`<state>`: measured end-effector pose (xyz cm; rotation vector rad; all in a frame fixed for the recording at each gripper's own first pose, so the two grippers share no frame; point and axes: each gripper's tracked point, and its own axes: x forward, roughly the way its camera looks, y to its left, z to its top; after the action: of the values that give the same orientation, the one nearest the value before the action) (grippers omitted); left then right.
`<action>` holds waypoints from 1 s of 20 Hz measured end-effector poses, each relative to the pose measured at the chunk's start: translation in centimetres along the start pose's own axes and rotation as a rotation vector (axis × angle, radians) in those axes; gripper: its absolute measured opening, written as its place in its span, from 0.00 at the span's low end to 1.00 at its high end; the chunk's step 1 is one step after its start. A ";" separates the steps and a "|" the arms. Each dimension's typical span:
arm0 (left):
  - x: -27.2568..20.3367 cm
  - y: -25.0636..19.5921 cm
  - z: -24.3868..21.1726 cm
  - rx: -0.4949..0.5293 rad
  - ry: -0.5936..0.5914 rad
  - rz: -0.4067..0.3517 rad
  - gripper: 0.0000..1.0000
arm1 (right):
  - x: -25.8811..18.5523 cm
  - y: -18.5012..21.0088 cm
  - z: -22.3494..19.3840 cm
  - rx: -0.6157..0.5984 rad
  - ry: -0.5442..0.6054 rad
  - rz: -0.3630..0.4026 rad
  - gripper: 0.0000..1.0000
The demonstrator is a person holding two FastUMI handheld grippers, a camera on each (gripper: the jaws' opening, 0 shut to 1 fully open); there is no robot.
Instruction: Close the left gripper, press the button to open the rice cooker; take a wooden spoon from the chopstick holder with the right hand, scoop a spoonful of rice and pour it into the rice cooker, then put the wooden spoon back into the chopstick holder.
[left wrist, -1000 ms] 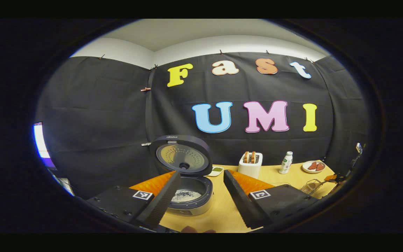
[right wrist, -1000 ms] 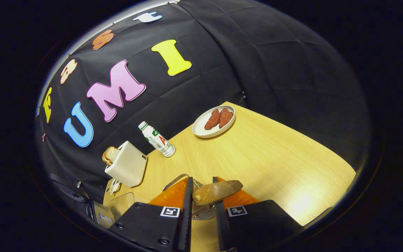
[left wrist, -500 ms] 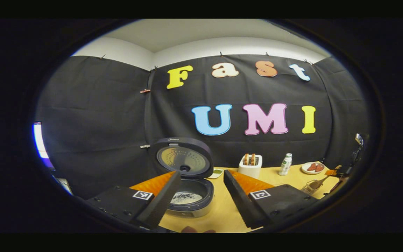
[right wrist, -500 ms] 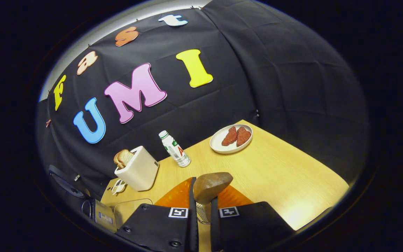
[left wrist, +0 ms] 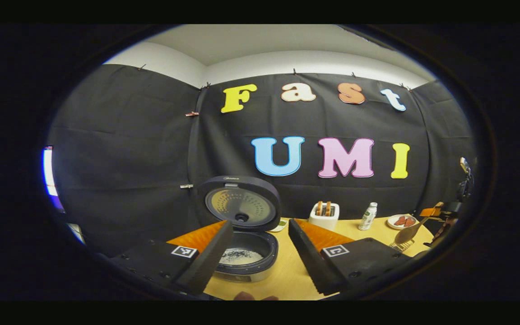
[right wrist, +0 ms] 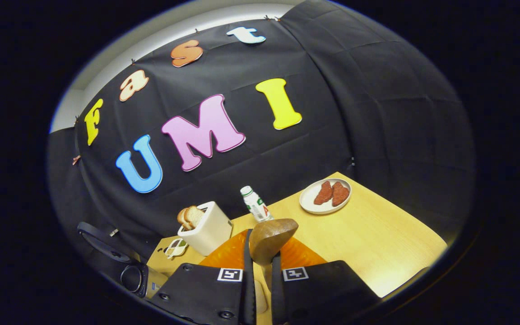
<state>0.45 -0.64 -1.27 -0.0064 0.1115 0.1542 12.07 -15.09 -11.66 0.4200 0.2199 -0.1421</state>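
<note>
Wooden spoon (right wrist: 271, 239) has lifted clear of the holder, right tool (right wrist: 260, 275) clamped on its handle for scooping; left tool (left wrist: 260, 250) wide

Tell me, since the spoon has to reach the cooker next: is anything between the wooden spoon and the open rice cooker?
Possibly the toaster: in the right gripper view it stands between the wooden spoon, held in the right gripper, and the rice cooker. The cooker's lid is up.

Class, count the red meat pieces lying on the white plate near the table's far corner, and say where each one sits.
2. Both lie side by side on the white plate: left piece, right piece, touching or nearly so. None seem hidden.
</note>
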 end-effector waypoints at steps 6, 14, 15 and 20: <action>0.3 1.4 0.1 0.022 -0.003 -0.022 0.86 | 1.4 7.7 -4.7 -0.029 0.087 0.105 0.17; 1.5 4.2 0.0 0.027 0.009 -0.045 0.86 | 4.9 10.3 -12.7 -0.079 0.190 0.069 0.18; 1.6 4.6 0.0 0.029 0.012 -0.046 0.86 | 5.3 10.3 -13.5 -0.085 0.196 0.058 0.18; 2.4 6.5 -0.3 0.026 0.019 -0.058 0.86 | 5.6 11.2 -17.0 -0.076 0.236 0.027 0.18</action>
<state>1.73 6.11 -1.84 0.0152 0.1317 0.0948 16.43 1.66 -23.78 0.3631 0.4501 -0.0576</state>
